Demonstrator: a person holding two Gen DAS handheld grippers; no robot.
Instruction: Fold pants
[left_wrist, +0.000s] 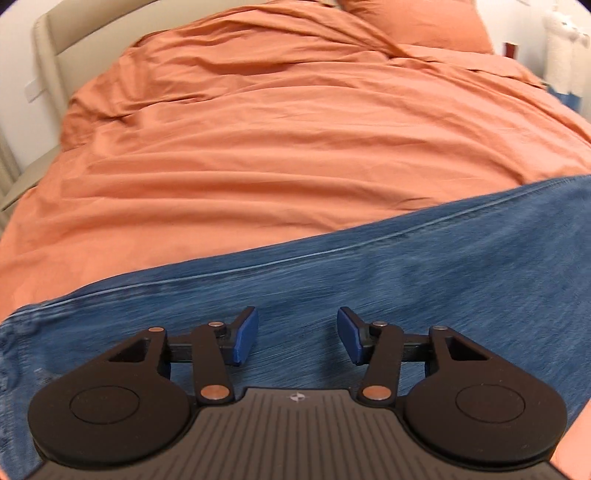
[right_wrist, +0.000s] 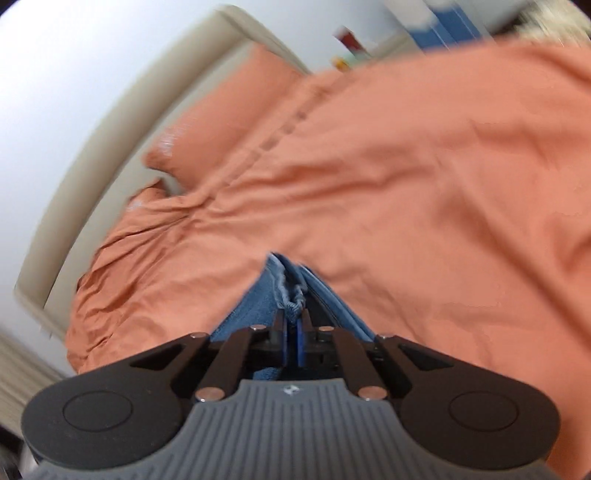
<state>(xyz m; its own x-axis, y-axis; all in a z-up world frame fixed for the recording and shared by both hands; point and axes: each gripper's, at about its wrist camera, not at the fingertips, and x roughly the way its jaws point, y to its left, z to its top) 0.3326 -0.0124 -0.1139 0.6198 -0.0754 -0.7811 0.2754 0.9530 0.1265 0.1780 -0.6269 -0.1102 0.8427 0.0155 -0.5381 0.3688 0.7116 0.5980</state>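
Right gripper (right_wrist: 291, 332) clamped on jeans (right_wrist: 284, 291) hem; left gripper (left_wrist: 297, 338) parted over denim.
We see the left jaws hovering empty above the jeans (left_wrist: 369, 288), which lie flat across the orange bedspread (left_wrist: 277, 147), headboard (right_wrist: 110, 155) beyond.

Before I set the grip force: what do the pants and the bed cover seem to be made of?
Pants: likely blue denim, matte, with a streaked weave, stitched seam and frayed hem. Bed cover: probably thin woven cotton, orange, matte, with fine soft wrinkles.
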